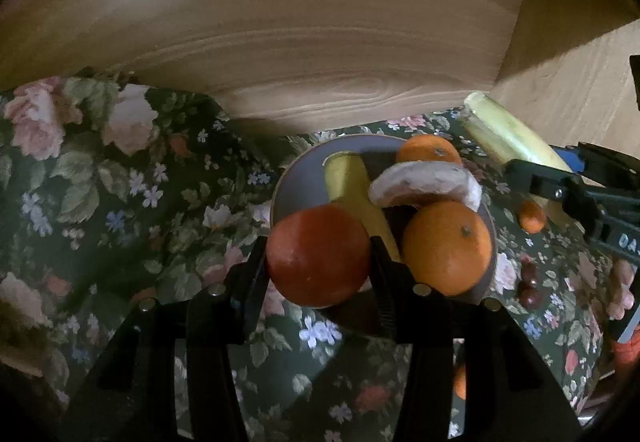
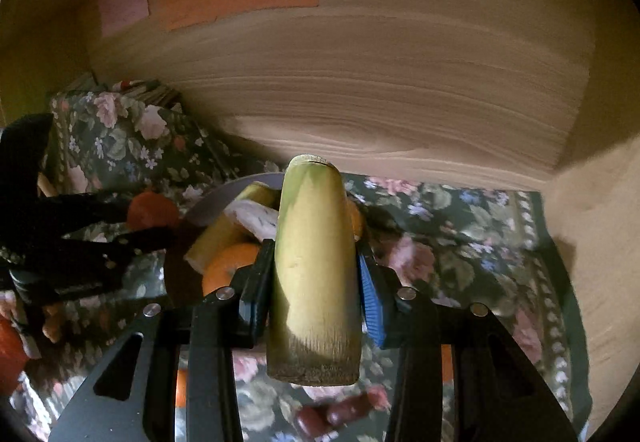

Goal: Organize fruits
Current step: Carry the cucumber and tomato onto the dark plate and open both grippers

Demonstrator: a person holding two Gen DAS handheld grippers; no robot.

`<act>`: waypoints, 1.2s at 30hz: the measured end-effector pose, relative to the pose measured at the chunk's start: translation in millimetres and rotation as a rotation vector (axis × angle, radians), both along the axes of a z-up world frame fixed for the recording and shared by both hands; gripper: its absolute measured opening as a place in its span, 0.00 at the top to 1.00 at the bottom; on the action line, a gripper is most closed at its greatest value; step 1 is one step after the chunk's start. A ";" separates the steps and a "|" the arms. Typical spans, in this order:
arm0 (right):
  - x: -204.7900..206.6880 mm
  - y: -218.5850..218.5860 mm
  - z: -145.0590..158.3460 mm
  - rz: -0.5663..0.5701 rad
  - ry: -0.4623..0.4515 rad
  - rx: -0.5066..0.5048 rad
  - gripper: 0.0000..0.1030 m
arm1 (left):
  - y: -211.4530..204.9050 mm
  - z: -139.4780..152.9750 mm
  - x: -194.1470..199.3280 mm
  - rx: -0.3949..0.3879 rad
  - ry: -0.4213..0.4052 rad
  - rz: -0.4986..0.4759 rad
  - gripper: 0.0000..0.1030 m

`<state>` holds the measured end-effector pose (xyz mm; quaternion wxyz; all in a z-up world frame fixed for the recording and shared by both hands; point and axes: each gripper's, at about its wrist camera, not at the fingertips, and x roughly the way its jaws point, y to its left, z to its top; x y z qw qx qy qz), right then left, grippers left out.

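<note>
Floral cloth [image 1: 120,202], dark green with pale roses, covers the counter under a round greyish plate [image 1: 296,178] already crowded with fruit. The left gripper [image 1: 318,258] has its jaws clenched on a smooth reddish-orange fruit [image 1: 318,256], held at the near rim of the plate beside a dimpled orange [image 1: 446,246], a pale curved peeled segment [image 1: 424,186] and a yellow cut stalk [image 1: 352,186]. The right gripper [image 2: 316,282] grips a thick, fibrous yellow-green stalk piece [image 2: 314,274] with flat sawn ends, carried just beside the plate. The step in hand looks like bringing both pieces to the plate. Next, each needs a free spot: the round fruit may roll off the heap, so it should settle into a gap before release. A small orange [image 1: 532,216] and dark glossy fruits [image 1: 530,290] remain on the cloth.
</note>
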<state>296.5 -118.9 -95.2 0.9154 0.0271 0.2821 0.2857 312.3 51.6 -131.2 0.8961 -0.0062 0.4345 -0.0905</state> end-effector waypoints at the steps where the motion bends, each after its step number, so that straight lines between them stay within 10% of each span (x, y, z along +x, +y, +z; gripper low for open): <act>1: 0.7 2.9 -0.1 0.010 -0.002 -0.002 0.65 | 0.2 -1.2 2.5 -0.001 0.002 -0.001 0.54; 36: 17.3 53.3 4.7 0.104 -0.001 -0.082 0.65 | -4.1 -11.9 18.3 -0.008 0.044 -0.028 0.36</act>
